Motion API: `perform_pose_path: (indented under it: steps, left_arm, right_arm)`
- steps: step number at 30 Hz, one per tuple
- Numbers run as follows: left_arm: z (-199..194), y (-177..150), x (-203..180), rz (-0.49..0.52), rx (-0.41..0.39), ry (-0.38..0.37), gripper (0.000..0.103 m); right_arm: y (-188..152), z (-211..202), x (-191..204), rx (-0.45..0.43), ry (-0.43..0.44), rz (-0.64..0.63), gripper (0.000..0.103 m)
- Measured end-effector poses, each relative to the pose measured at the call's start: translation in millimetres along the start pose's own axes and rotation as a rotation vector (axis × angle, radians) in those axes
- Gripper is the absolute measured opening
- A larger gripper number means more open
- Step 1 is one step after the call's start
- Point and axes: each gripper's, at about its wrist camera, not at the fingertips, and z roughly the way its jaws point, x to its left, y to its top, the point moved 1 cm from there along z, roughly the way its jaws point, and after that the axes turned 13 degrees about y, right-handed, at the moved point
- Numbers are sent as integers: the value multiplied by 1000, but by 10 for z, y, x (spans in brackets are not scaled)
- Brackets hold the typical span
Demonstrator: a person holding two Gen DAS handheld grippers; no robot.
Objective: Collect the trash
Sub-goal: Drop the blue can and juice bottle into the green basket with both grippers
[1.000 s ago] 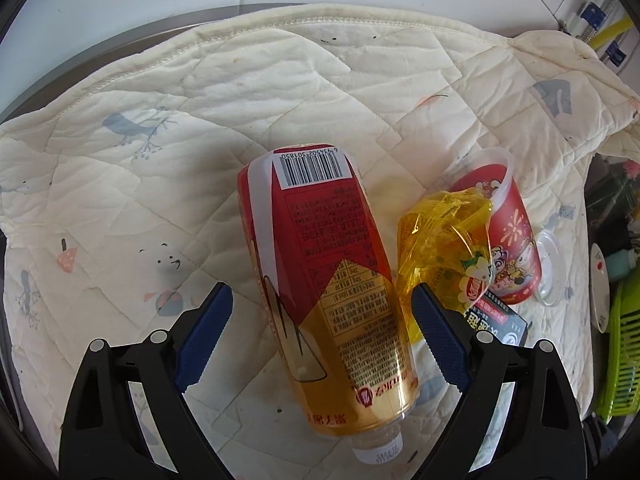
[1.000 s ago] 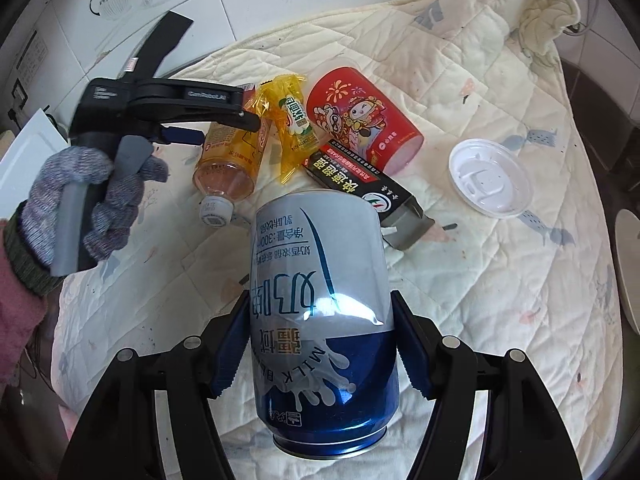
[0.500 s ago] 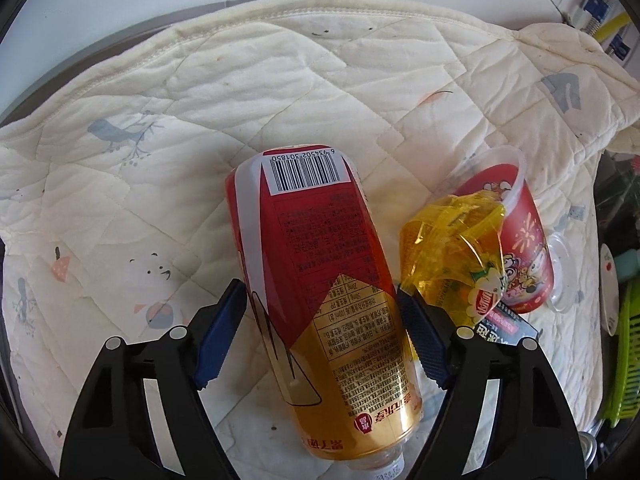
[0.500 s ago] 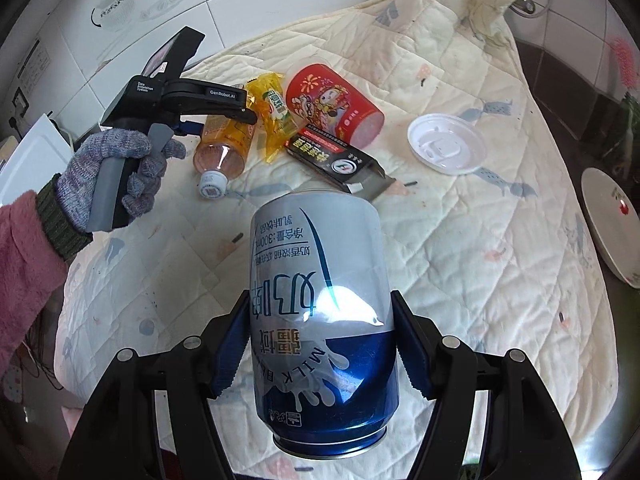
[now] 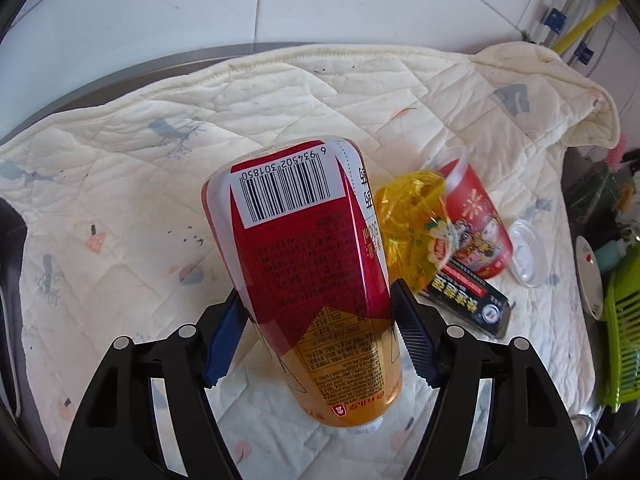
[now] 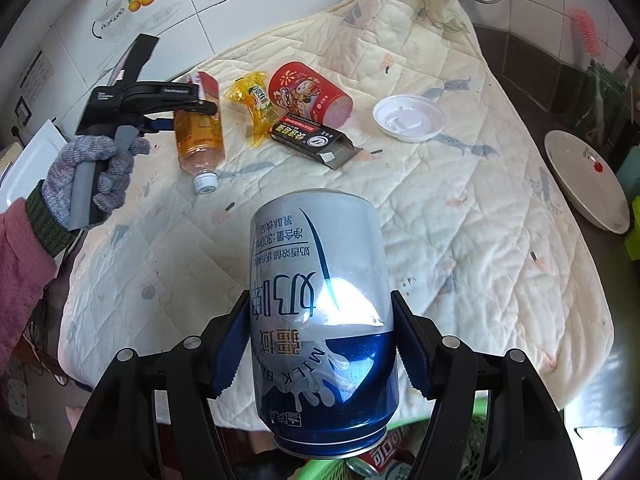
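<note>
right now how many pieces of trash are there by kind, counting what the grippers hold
Plastic tea bottle with red and gold label, in the left gripper: 1
Blue and white milk drink can, in the right gripper: 1
Yellow snack wrapper: 1
Red paper cup: 1
Black carton: 1
White plastic lid: 1
Total: 6

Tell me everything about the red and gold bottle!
The plastic bottle has a red and gold label with a barcode, amber drink inside and a white cap. It tilts, cap end low near the quilt. The left hand-held gripper squeezes its sides with blue pads.
</note>
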Motion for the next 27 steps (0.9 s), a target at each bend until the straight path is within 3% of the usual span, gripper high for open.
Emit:
perform_pose_path:
  steps: [14, 27]
  left_arm:
    - [-1009, -782, 27, 24, -94, -48, 69]
    - [-1830, -1745, -589, 132, -140, -192, 69]
  right_arm:
    - [-624, -558, -221, -34, -15, 32, 64]
    - [-1397, -986, -616, -2, -104, 75, 65]
